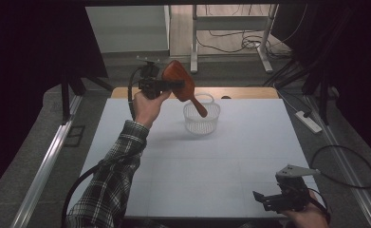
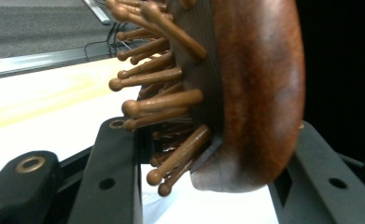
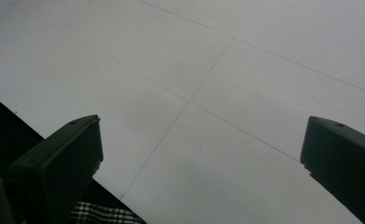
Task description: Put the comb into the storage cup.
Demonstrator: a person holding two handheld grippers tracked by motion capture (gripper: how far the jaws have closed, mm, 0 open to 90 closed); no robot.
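Desk (image 1: 173,180): white sheet on top, wood strip along far edge. White mesh basket (image 1: 201,119) stands on far half, centre. Wooden hairbrush (image 1: 180,83) held in air beside and above basket, head up, handle slanting down over basket rim. Left hand-held gripper (image 1: 166,84) raised, jaws clamped on brush head; left gripper view: bristle pins against one jaw, smooth back against other. Right hand-held gripper (image 1: 268,199) low at near right corner, jaws apart, nothing between, above bare sheet.

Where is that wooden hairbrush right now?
The hairbrush is held up in the left gripper, above the table's far side, its handle slanting down toward the white basket.
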